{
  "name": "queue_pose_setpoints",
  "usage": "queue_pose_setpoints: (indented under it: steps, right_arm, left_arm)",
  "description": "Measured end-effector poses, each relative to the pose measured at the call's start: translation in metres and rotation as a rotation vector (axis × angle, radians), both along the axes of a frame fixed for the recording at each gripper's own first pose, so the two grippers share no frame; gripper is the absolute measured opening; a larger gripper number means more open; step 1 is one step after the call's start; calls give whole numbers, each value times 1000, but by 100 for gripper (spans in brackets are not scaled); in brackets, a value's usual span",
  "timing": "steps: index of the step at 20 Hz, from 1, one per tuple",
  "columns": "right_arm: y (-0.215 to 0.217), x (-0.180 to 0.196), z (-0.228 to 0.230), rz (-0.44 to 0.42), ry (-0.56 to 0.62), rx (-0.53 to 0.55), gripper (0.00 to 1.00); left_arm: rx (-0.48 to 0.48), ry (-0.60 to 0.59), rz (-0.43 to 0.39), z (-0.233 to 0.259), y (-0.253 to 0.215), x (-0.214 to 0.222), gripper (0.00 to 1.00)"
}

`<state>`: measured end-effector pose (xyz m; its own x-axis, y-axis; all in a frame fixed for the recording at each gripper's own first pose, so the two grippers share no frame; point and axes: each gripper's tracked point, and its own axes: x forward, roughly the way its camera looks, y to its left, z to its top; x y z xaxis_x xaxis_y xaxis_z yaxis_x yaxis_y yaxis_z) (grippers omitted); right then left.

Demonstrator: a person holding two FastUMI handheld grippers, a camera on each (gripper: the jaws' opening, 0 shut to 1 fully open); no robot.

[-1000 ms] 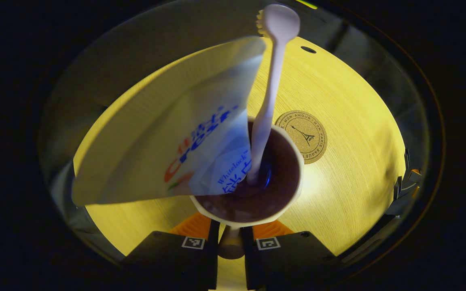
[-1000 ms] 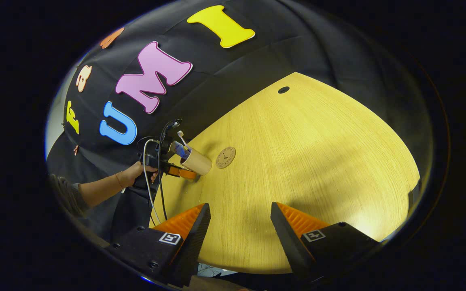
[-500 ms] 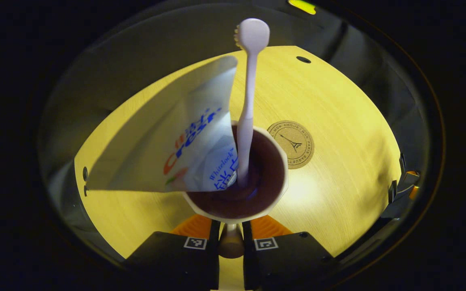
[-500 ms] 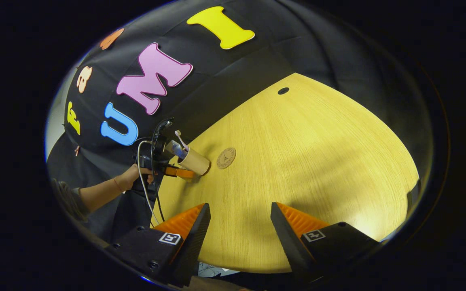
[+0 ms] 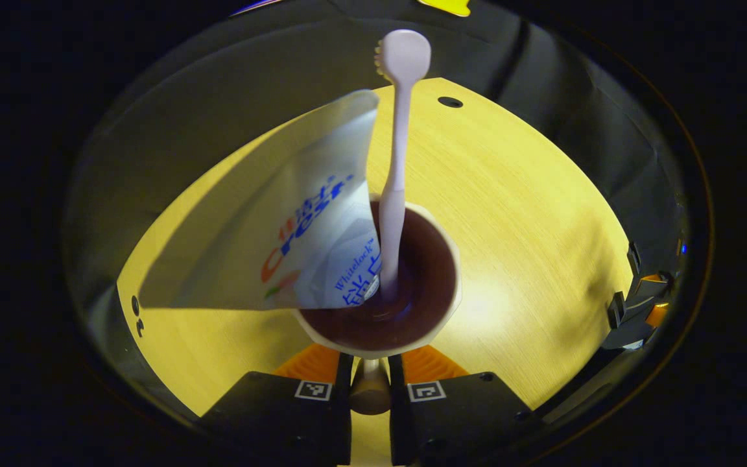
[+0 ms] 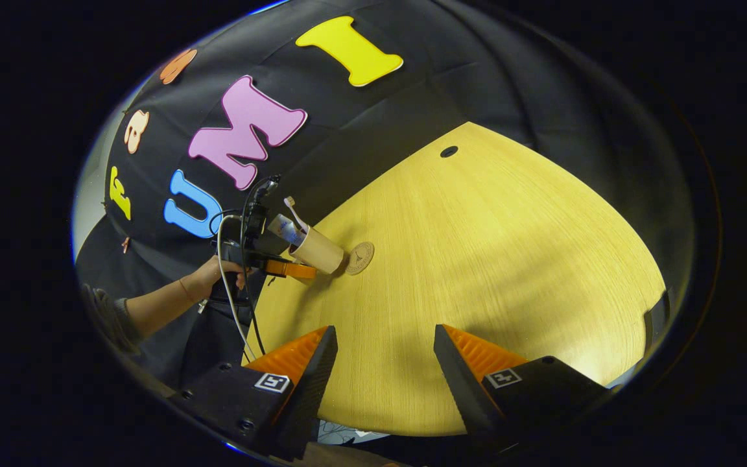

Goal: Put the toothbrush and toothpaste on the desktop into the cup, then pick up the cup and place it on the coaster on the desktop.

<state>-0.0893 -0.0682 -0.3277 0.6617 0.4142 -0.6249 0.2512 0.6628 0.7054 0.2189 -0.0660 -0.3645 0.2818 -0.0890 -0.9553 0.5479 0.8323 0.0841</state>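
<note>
My left gripper (image 5: 369, 363) is shut on a tan cup (image 5: 452, 285) with a dark inside, gripping a tan part at its near side. A white toothpaste tube (image 5: 308, 240) leans left out of the cup. A pale toothbrush (image 5: 394, 168) stands upright beside it, head up. In the right gripper view the same cup (image 6: 318, 250) is held by the left gripper (image 6: 289, 269), and its base meets the left edge of the round cork coaster (image 6: 360, 257). Whether it rests on the desk I cannot tell. My right gripper (image 6: 384, 334) stands open over the desk's near edge.
The yellow wooden desktop (image 6: 497, 259) has a small dark hole (image 6: 449, 151) near its far edge. A person's hand (image 6: 208, 279) and cables are at the left gripper. The right gripper (image 5: 639, 305) shows at the desk's right edge.
The left gripper has carried the cup toward the coaster. The coaster, earlier to the cup's right in the left gripper view, is now hidden behind the cup. The right gripper has barely moved.
</note>
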Motion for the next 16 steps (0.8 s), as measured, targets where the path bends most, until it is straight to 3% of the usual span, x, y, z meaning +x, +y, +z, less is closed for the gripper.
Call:
queue_pose_setpoints:
  steps: [3, 5, 6, 11, 13, 14, 16]
  right_arm:
    - [-14, -2, -1, -22, 1, -11, 93]
    - [-22, -5, -3, -34, 4, -19, 93]
    - [-27, -7, -3, -41, 8, -18, 93]
    - [-40, -15, -5, -63, 20, -31, 92]
    - [-42, -17, -5, -70, 21, -34, 93]
    - [-43, -18, -5, -73, 24, -32, 92]
    - [-44, -21, -5, -79, 28, -31, 93]
  left_arm:
    - [6, 9, -23, -4, -19, 2, 32]
    - [11, 14, -31, -8, -28, 3, 24]
    - [12, 15, -35, -9, -33, 4, 28]
    - [17, 26, -30, -16, -44, 6, 28]
    - [23, 26, -25, -18, -44, 6, 33]
    - [26, 26, -23, -21, -45, 7, 28]
    - [33, 24, -15, -27, -46, 9, 28]
